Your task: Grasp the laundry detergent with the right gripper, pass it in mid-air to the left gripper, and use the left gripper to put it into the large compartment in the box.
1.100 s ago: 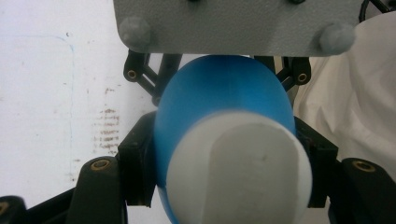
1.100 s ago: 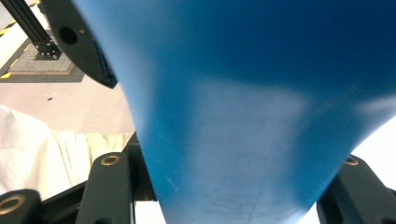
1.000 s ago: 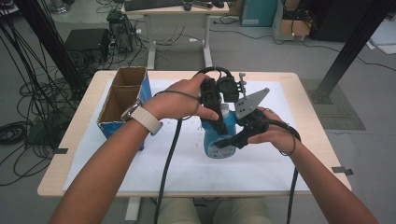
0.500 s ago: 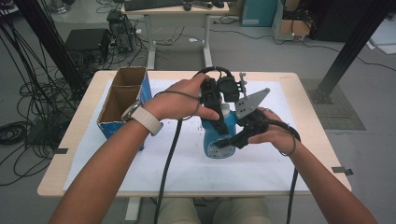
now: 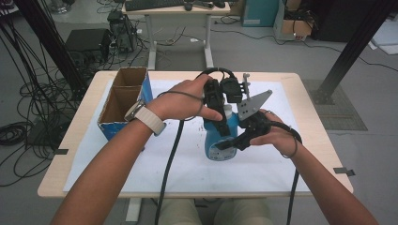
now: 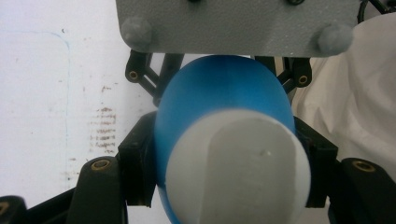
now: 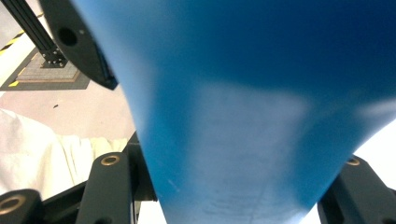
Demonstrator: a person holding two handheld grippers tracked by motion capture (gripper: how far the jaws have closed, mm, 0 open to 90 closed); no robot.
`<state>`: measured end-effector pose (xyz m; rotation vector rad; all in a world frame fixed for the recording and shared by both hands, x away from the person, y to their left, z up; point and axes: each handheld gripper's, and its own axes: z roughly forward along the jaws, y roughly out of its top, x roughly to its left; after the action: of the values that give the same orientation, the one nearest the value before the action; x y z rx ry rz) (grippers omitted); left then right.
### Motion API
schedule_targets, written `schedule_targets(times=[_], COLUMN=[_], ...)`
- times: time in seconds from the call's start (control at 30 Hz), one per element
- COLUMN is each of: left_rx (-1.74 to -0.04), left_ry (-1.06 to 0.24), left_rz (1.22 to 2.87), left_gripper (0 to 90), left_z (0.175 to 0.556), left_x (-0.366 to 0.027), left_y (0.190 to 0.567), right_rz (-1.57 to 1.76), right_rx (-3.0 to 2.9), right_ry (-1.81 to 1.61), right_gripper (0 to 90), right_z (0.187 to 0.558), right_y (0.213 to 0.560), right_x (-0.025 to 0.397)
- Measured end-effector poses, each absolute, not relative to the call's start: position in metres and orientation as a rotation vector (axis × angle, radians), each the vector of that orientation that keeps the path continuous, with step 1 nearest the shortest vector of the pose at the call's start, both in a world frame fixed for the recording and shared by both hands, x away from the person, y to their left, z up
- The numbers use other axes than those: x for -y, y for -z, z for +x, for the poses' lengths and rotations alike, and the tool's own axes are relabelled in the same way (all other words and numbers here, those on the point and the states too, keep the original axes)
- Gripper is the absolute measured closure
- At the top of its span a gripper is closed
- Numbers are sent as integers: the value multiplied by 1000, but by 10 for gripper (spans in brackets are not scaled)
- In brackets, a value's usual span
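Blue plastic, tall and smooth, was what both of my tools had hold of: a blue plastic bottle with a white screw cap, standing upright on the white paper sheet near the middle of the desk, a little toward its right edge. My left gripper came down from above, and in the left gripper view its jaws were clamped on the neck just under the white cap, one pad on each side of the blue shoulder. My right gripper came in from the right edge side, and its jaws were closed on the bottle's lower body, which bulged between them in the right gripper view.

I judged the step in hand to be working the cap while the body was held steady. To do it well, I wanted the right gripper to pin the body hard enough that it could not spin, without denting the soft wall. The left gripper sat low, more on the neck than on the cap, so I judged it best to shift its hold up onto the cap itself before turning. I would keep the turning axis straight up through the bottle so the base stayed flat on the sheet. The open brown cardboard box at the left edge stood well apart.
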<state>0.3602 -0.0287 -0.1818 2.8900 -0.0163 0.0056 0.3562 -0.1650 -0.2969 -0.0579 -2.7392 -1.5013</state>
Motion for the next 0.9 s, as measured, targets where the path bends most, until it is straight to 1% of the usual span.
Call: schedule_targets(times=[0.5, 0.53, 0.6, 0.63, 0.67, 0.7, 0.77, 0.8, 0.9], left_rx=[7, 1, -8, -27, 5, -20, -35, -41, -71], left_ry=[-14, -16, -28, -36, -47, -53, -50, -48, -64], left_rz=[2897, 2905, 2906, 2912, 2930, 2933, 2940, 2942, 2952], left_gripper=[375, 375, 375, 375, 375, 375, 375, 375, 375], left_z=[360, 360, 361, 360, 362, 362, 363, 364, 365], left_x=[30, 30, 31, 32, 32, 32, 30, 30, 27], left_y=[180, 180, 180, 180, 179, 180, 180, 180, 180], right_rz=[-37, -37, -8, -33, -69, -97, -198, -224, -305], right_rx=[2752, 2752, 2737, 2730, 2727, 2715, 2699, 2709, 2742], right_ry=[1479, 1483, 1512, 1516, 1505, 1508, 1502, 1502, 1455], right_gripper=[420, 401, 321, 285, 265, 238, 139, 115, 84], right_z=[358, 358, 358, 357, 357, 357, 357, 358, 358], right_y=[295, 295, 297, 298, 298, 298, 299, 300, 302], right_x=[166, 166, 166, 167, 170, 174, 185, 191, 205])
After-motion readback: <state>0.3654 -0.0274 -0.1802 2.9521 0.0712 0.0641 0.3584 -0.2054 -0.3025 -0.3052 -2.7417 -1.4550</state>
